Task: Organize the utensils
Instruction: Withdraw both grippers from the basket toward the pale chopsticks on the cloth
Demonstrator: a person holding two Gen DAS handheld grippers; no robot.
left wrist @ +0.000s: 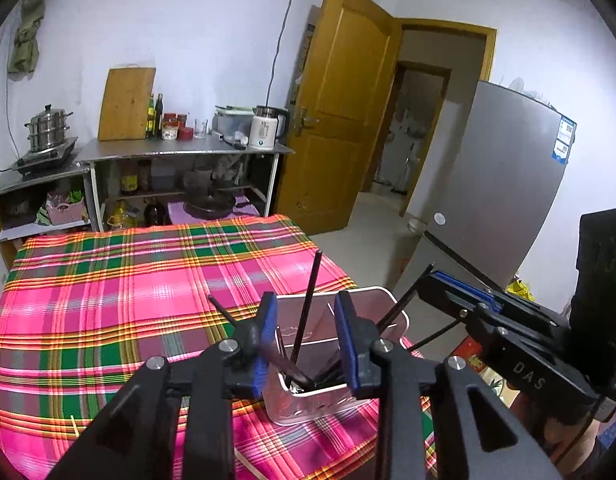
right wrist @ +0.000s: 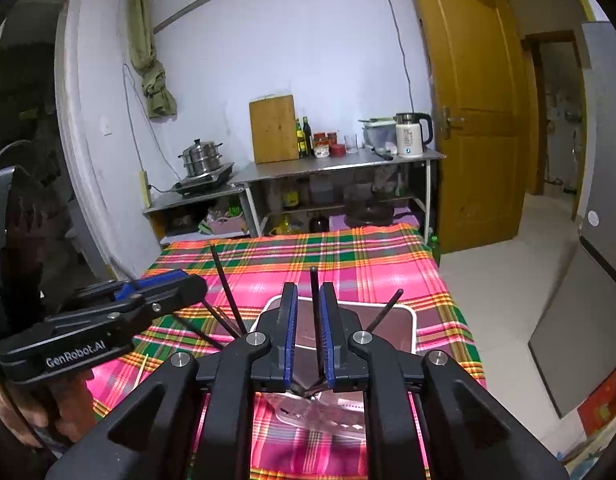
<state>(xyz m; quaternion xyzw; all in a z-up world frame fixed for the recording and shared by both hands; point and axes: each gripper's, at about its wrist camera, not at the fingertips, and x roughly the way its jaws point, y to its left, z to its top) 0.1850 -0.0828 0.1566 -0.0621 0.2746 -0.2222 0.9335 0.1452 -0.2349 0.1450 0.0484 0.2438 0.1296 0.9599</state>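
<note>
Black chopstick (right wrist: 316, 320) stands between right tongs (right wrist: 308, 332), over holder (right wrist: 407, 320).

Shiny metal holder (left wrist: 381, 300), matt black chopsticks (left wrist: 308, 300), woven plaid tablecloth (left wrist: 108, 300), probably cotton.

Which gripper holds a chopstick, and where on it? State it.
The right gripper pinches one dark chopstick about mid-shaft, its lower end in the metal holder. The left gripper is open, holding nothing.
</note>
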